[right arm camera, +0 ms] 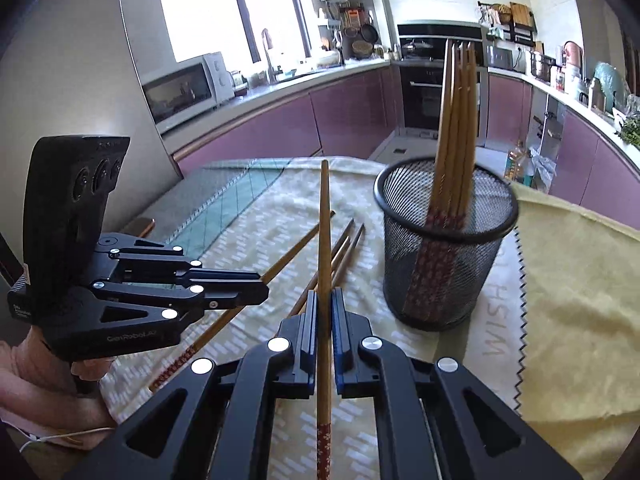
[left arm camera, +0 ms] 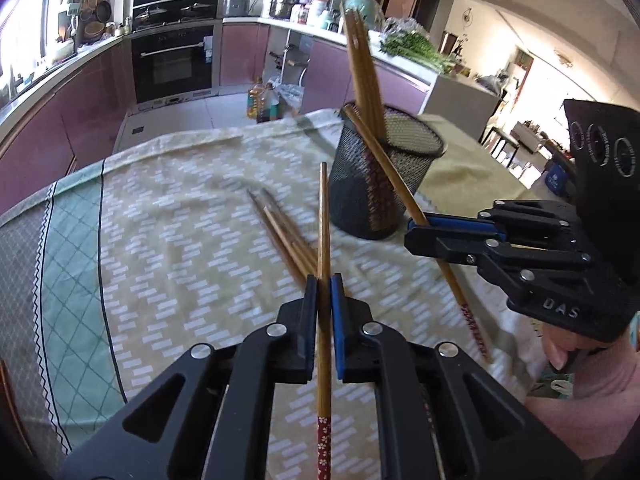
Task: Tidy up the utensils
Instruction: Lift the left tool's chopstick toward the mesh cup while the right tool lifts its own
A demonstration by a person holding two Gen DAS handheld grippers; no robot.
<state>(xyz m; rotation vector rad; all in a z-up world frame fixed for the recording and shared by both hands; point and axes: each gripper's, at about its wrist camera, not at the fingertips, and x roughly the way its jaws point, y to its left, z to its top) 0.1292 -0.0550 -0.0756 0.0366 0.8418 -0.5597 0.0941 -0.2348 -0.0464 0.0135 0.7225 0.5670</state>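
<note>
My left gripper (left arm camera: 324, 308) has its jaws pinched on one chopstick (left arm camera: 323, 240). Its long axis runs straight along my fingers: the red flowered handle end comes back toward my camera, and the plain tapered tip points forward and up, away from me, toward the black mesh cup (left arm camera: 380, 184).

My right gripper (right arm camera: 324, 312) is in the same state, jaws pressed onto a second chopstick (right arm camera: 324, 232) that also lies along the fingers, patterned end near the lens and tip pointing ahead. From the left wrist view I see that right gripper (left arm camera: 418, 232) side-on at my right, just beside the cup, with its chopstick (left arm camera: 384, 164) slanting from the red end low and near me up to the tip at the cup's near rim. I cannot tell whether the tip touches the rim.

Just beyond my left jaws, a small bunch of loose chopsticks (left arm camera: 280, 228) lies flat on the patterned cloth (left arm camera: 180, 220) covering the worktop, their tips pointing away from me and slightly left. In the right wrist view the same bunch (right arm camera: 340, 252) lies between the two grippers, left of the cup.

Farther on stands the mesh cup (right arm camera: 444, 256), upright, holding a cluster of sorted chopsticks (right arm camera: 456, 120) with red handles down and tips up, leaning a little. A yellow cloth (right arm camera: 568, 260) lies under and beside the cup.
</note>
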